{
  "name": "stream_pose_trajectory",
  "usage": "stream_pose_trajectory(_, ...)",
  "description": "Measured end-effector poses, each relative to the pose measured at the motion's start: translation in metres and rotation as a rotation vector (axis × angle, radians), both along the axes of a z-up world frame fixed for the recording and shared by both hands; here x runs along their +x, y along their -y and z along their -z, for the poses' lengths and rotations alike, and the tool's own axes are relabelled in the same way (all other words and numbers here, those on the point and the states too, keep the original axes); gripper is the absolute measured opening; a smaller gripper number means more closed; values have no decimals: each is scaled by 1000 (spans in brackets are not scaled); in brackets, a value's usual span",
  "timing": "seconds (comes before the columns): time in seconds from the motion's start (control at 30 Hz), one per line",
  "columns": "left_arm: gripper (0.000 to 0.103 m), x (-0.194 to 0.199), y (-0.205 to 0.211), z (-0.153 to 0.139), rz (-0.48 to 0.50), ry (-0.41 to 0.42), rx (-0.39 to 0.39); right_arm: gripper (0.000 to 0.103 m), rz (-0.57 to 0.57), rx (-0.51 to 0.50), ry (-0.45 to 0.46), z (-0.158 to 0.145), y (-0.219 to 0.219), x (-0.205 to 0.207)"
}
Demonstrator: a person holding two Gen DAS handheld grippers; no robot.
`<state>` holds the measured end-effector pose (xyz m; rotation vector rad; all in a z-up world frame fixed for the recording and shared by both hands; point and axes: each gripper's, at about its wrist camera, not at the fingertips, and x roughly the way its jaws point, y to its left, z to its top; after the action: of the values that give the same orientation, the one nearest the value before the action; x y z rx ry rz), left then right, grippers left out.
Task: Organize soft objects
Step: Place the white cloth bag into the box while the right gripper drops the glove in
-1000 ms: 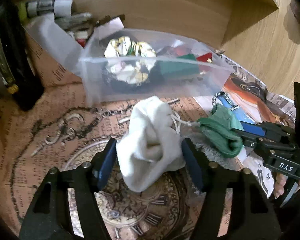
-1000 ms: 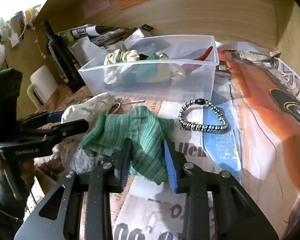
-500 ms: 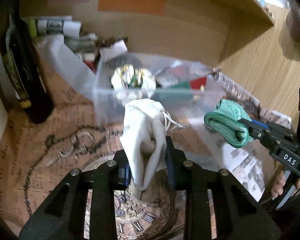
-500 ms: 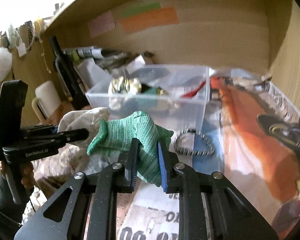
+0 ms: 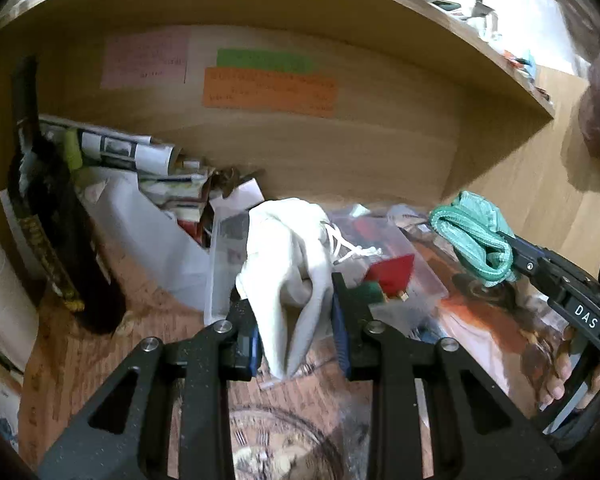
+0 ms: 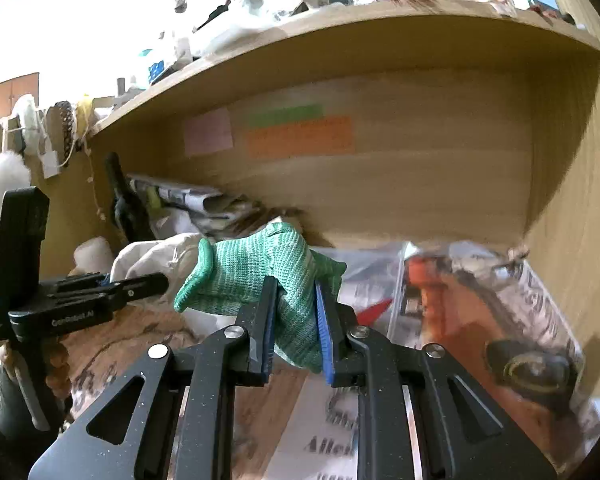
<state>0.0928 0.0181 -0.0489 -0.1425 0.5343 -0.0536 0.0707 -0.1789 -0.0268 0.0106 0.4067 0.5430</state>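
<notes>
- Between the left gripper fingers, a white drawstring pouch is clamped and held up off the tabletop; its bulk stands above the finger pads and a loose fold hangs below them.
- From the pouch's right side a thin white cord trails out (knotted, as far as the blur allows).
- Over on the right, the right gripper has its fingers clamped on a green knitted fabric piece, also lifted clear of the surface; in the left wrist view the same fabric shows bunched at the finger ends.
- Behind the pouch sits a clear plastic bin, with a red item and something dark green inside; the rest of its contents are too blurred to name.
- At the left stands a dark bottle, upright, beside rolled newspapers and other clutter.
- On the wooden back panel are three sticky notes: pink, green and orange, the green touching the orange's upper edge.
- Printed paper covers the tabletop under both grippers.
</notes>
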Motion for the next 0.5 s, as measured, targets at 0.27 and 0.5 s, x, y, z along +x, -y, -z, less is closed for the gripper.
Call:
stream_pose_trajectory(0.27,29,48,6,2,-3,-42,27,17,26,-46,-14,7,-14,50)
stream_pose_trajectory(0.5,29,90,15,17,12,-114,32,17,44,-103,-84,27,-25,90)
